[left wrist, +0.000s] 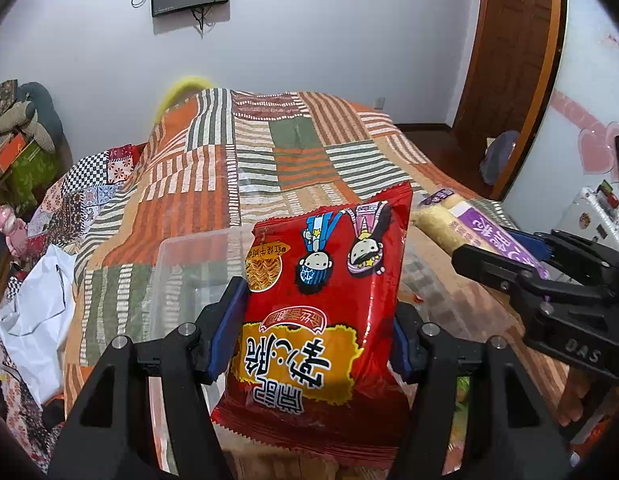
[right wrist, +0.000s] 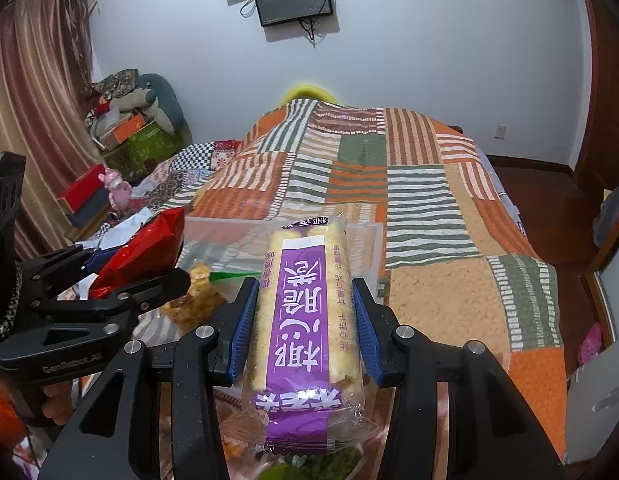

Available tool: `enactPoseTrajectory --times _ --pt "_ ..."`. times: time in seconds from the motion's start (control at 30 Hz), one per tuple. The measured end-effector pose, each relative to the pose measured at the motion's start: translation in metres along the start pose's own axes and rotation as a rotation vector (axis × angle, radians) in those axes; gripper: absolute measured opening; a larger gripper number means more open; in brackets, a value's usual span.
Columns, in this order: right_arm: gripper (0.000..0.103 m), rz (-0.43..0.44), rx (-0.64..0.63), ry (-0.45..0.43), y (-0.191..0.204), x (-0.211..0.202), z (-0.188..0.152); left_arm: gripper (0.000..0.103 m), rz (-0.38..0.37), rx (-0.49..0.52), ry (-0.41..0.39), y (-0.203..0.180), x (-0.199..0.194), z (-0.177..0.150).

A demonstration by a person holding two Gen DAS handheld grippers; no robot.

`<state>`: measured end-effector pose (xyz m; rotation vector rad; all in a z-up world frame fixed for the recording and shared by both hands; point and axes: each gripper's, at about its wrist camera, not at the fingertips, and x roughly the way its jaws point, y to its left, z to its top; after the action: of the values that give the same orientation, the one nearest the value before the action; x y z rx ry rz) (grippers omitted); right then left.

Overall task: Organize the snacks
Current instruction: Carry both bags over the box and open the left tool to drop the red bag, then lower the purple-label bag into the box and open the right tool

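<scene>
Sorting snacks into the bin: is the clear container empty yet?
Cannot tell: the clear container shows bare floor at its left, but the red snack bag hides the rest.

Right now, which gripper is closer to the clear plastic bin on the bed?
Left. The left gripper, holding the red noodle bag, sits directly over the clear plastic bin. The right gripper, holding the purple-label rice cracker pack, is off to the bin's right.

The red snack bag [left wrist: 325, 300] is glossy foil-like plastic, crinkled and catching the light. The rice cracker pack [right wrist: 305, 320] wears thin clear film with a matt purple label; the crackers inside look rough and grainy. The storage box [left wrist: 197, 264] is smooth see-through plastic. Under it, the patchwork bedspread [right wrist: 449, 208] is nubbly woven cloth. The gripper's fingers [right wrist: 243, 328] carry ribbed blue pads on matt black plastic.
</scene>
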<state>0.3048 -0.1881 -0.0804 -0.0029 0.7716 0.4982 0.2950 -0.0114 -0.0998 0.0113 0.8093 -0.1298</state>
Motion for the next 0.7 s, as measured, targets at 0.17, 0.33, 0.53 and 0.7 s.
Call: enactPoseTrajectory --times 0.17,0.33,0.53,0.7 --pt "0.042 -0.019 -0.022 0.018 -0.001 0.011 0.004 0.062 0.007 0.001 0.023 -0.003 0.019 0.009" --pt "0.042 -0.019 -0.022 0.048 -0.004 0.024 0.005 0.062 -0.005 -0.002 0.063 -0.006 0.036 0.015" --pt "0.042 -0.023 -0.034 0.066 -0.006 0.03 0.005 0.062 0.062 -0.039 0.078 -0.002 0.049 0.014" --pt "0.042 -0.038 -0.05 0.055 -0.002 0.028 0.004 0.063 0.042 -0.037 0.077 -0.004 0.047 0.014"
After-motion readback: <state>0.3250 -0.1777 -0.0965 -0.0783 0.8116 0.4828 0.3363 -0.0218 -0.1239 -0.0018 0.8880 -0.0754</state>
